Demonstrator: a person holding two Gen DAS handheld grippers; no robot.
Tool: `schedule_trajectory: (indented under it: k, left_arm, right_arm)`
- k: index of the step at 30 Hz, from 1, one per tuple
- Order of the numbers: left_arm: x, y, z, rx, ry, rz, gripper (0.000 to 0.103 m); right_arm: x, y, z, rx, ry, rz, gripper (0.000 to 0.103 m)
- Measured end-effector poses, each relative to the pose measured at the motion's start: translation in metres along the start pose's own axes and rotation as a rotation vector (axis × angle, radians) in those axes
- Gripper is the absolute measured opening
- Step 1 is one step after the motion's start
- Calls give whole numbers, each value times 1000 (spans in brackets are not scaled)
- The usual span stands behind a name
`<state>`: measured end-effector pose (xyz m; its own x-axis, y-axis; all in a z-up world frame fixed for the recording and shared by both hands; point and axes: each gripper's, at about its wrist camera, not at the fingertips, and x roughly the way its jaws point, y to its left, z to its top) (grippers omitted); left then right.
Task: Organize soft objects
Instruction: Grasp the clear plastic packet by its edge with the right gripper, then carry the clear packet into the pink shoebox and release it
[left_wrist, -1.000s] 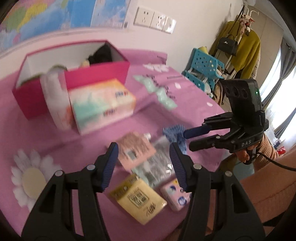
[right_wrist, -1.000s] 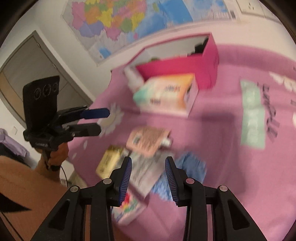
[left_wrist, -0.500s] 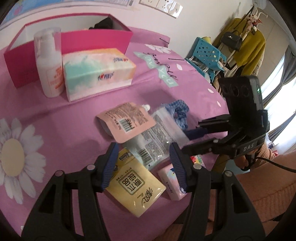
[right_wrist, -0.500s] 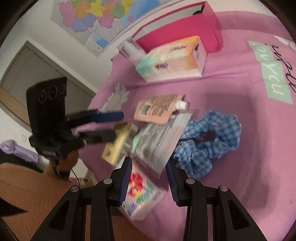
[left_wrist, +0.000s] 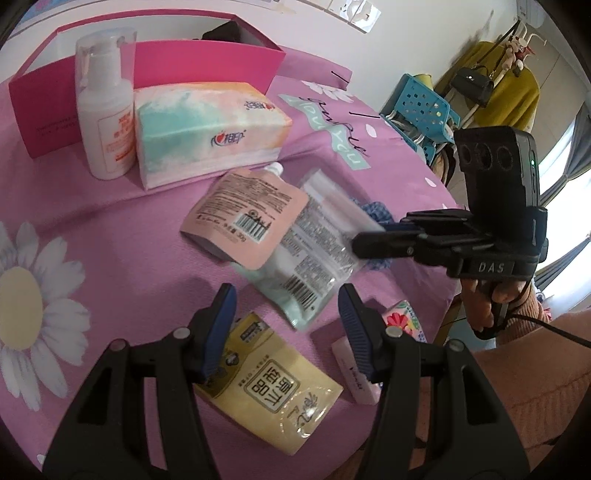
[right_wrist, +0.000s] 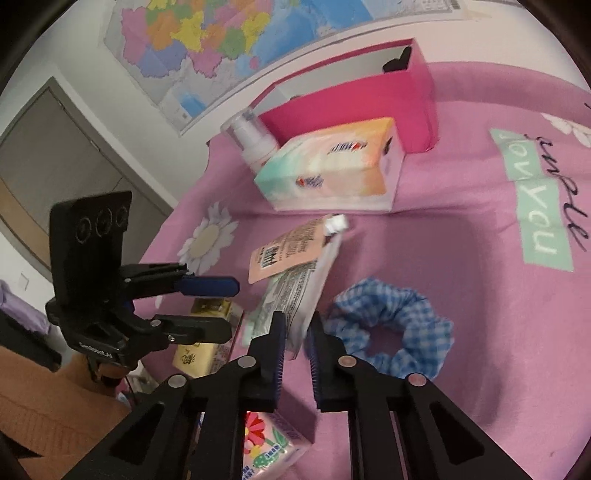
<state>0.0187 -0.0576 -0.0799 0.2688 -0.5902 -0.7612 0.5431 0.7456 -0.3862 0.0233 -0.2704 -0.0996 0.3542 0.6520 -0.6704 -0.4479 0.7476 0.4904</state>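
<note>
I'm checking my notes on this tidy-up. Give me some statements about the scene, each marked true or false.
1. The lotion bottle stands upright beside the tissue pack. True.
2. The blue scrunchie lies inside the pink box. False: it lies on the pink cloth.
3. The peach pouch overlaps the pale pouch. True.
4. The left tool grips the yellow packet. False: it is open and holds nothing.

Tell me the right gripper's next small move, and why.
Probably lift the clear pouch slightly, drawing it out from under the pink pouch. The right gripper has just closed its jaws on the clear pouch's near edge, and the pink pouch overlaps its far end, so a quick pull might drag that along.
</note>
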Motion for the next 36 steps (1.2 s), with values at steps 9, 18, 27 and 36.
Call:
schedule_trajectory:
  k: [9, 18, 27, 36]
  left_arm:
    - [6, -9, 8, 13, 9, -91, 59]
    - [24, -18, 15, 17, 54, -172, 59]
    - [46, -21, 20, 13, 96, -159, 59]
    - [50, -12, 27, -68, 85, -223, 59]
  right_arm:
    - [-36, -13, 8, 37, -96, 7, 5]
    - [-42, -17, 16, 83, -148, 66, 5]
    - [-21, -28, 25, 81, -41, 47, 23]
    - [-15, -38, 26, 123, -68, 103, 11]
